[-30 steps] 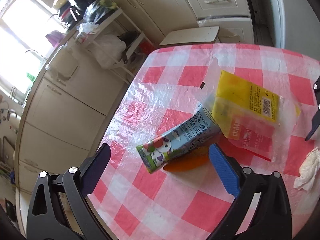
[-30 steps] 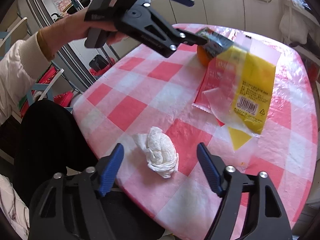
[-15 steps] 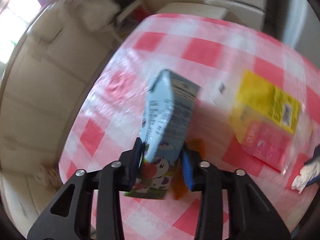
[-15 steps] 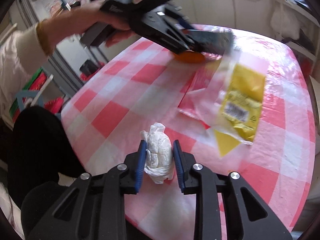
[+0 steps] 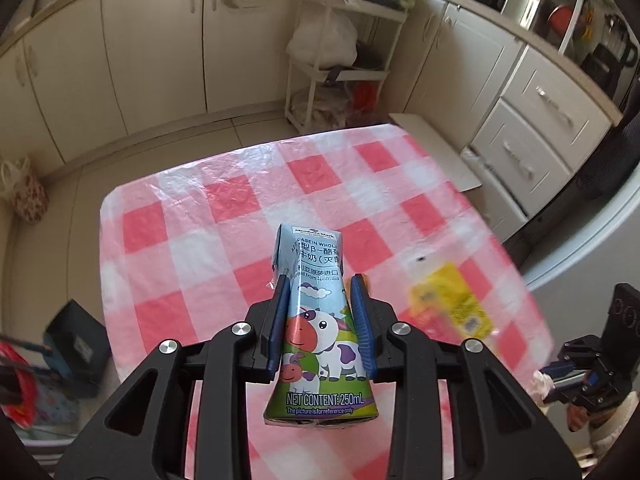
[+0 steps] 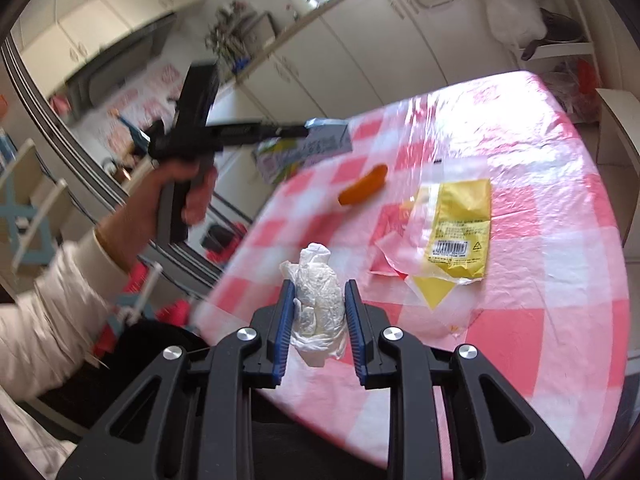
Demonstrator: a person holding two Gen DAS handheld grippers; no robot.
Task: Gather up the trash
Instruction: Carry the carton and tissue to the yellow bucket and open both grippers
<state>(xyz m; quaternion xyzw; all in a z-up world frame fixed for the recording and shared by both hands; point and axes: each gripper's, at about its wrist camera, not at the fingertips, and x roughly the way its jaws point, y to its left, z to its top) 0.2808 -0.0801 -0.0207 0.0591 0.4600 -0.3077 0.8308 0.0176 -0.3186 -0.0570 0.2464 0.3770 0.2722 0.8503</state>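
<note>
We find the left hand-held gripper (image 5: 319,320) clamping a light, stiff milk carton (image 5: 318,328) mid-body, the right hand-held gripper (image 6: 319,318) pinching a soft crumpled tissue (image 6: 318,300), and a flimsy yellow wrapper (image 6: 460,232) at one o'clock, best pinched by its edge.

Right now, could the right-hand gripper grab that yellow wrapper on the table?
Probably not yet: the right gripper is shut on the crumpled tissue, so it is full. The yellow wrapper itself lies uncovered just ahead on the checked tablecloth.

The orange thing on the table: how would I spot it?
Find the pink-and-white checked table. Left of the yellow wrapper, toward the table's left edge, lies the orange peel. It is the only curved, plain orange piece there, untouched by either tool.
</note>
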